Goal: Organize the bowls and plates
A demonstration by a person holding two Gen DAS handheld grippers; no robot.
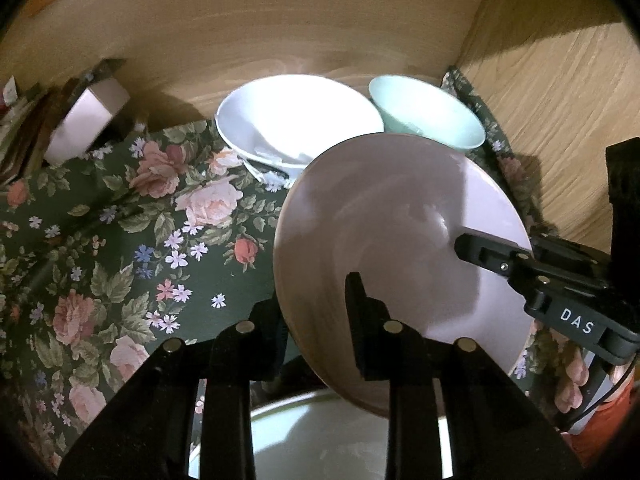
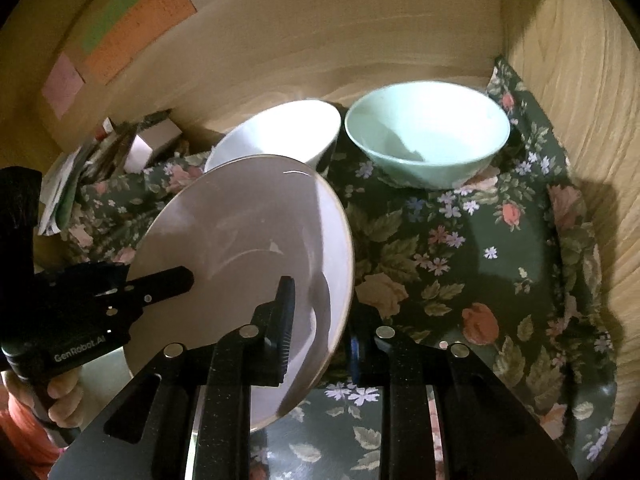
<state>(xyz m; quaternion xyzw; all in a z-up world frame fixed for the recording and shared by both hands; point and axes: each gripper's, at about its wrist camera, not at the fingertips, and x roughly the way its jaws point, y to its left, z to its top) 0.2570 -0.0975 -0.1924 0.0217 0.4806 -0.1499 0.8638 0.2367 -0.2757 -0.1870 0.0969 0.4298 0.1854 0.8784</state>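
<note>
Pink plate (image 1: 400, 232) tilted, both hand-held grippers clamping opposite rims.

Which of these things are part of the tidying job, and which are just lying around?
Job:
pink plate, gripped on both edges by left gripper and right gripper
white bowl
mint-green bowl

Lying about:
pink box
sticky notes
floral cloth

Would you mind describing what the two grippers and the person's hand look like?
Both grippers are matte black with flat fingers and round silver studs. The right gripper carries white "DAS" lettering and a thin black cable. The left gripper reads "GenRobot.AI". A bare hand shows beside orange-red cloth, possibly a sleeve.
</note>
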